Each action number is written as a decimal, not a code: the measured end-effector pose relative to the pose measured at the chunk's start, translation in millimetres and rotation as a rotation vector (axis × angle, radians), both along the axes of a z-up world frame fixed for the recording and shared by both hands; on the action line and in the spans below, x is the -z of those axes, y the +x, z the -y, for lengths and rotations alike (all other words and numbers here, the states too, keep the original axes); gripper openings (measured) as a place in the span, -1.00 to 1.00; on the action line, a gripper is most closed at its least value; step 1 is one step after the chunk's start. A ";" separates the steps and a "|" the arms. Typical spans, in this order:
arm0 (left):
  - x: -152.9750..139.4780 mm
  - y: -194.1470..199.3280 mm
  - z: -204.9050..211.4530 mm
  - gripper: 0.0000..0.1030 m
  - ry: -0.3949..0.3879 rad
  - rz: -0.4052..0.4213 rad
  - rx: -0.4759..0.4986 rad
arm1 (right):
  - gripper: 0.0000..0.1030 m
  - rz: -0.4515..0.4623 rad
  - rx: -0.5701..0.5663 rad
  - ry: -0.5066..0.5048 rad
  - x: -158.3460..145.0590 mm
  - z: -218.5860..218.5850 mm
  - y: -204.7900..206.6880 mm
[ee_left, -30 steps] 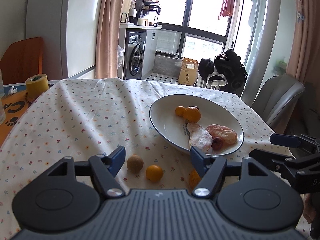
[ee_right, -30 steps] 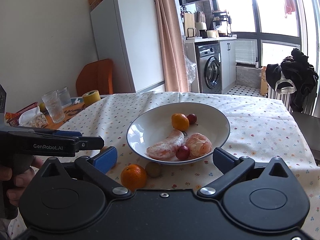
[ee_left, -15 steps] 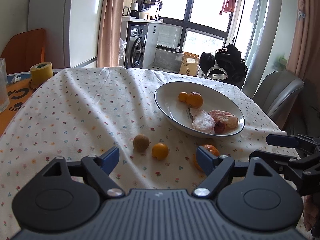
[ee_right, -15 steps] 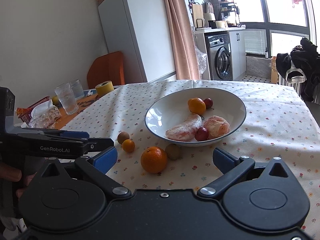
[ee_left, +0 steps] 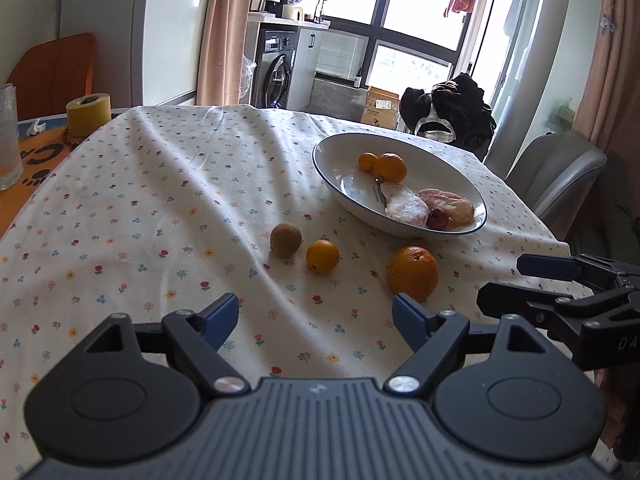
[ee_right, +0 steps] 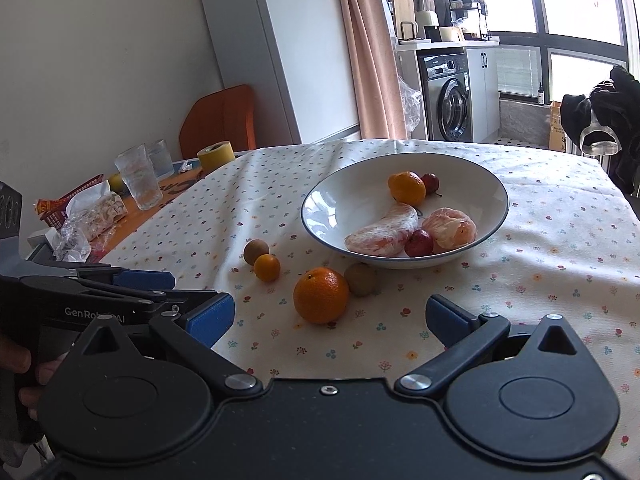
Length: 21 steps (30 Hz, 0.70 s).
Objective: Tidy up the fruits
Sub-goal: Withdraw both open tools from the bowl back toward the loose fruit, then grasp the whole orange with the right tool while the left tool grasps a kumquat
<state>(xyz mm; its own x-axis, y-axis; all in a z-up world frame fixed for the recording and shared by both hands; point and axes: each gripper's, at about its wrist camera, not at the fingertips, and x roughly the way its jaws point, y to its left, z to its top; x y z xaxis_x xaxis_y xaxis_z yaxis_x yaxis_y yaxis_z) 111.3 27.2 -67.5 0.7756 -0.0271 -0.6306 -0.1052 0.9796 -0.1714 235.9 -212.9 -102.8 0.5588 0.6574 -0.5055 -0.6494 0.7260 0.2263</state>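
A white bowl (ee_left: 340, 160) (ee_right: 332, 204) on the flowered tablecloth holds a small orange (ee_right: 407, 188), peeled citrus pieces (ee_right: 382, 232) and small red fruits (ee_right: 419, 243). On the cloth in front of it lie a large orange (ee_left: 413, 273) (ee_right: 321, 295), a small orange (ee_left: 322, 256) (ee_right: 267, 267) and two brown round fruits (ee_left: 285, 239) (ee_right: 256, 251) (ee_right: 360, 279). My left gripper (ee_left: 315, 318) is open and empty, just short of the large orange. My right gripper (ee_right: 330, 318) is open and empty, the large orange just beyond its fingers.
At the left table edge stand drinking glasses (ee_right: 139, 182), a yellow tape roll (ee_left: 88, 114) (ee_right: 215, 155), a wrapped snack and a red basket (ee_right: 64, 206). A grey chair (ee_left: 560, 180) stands to the right of the table. A hand (ee_right: 24, 364) holds the left gripper.
Both grippers have pulled back from the bowl toward the near table edge, so the loose fruits on the cloth now show in full. Both stay open.
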 end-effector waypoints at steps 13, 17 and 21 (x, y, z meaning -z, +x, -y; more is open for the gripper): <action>5.6 4.6 -1.1 0.48 -0.009 0.015 0.006 | 0.70 -0.016 -0.024 -0.020 5.4 -11.1 4.0; 7.2 8.4 -1.4 0.33 -0.011 0.012 0.017 | 0.57 -0.023 -0.031 -0.035 8.9 -16.9 8.1; 9.4 13.1 -3.1 0.21 -0.014 0.006 0.018 | 0.40 -0.049 -0.034 -0.042 12.8 -22.3 16.7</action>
<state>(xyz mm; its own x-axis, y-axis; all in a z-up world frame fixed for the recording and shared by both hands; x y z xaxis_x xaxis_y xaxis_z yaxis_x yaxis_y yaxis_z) 124.4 30.3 -76.9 0.7786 -0.0496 -0.6256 -0.0869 0.9788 -0.1857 252.6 -190.6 -115.6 0.5108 0.6531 -0.5591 -0.6627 0.7134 0.2279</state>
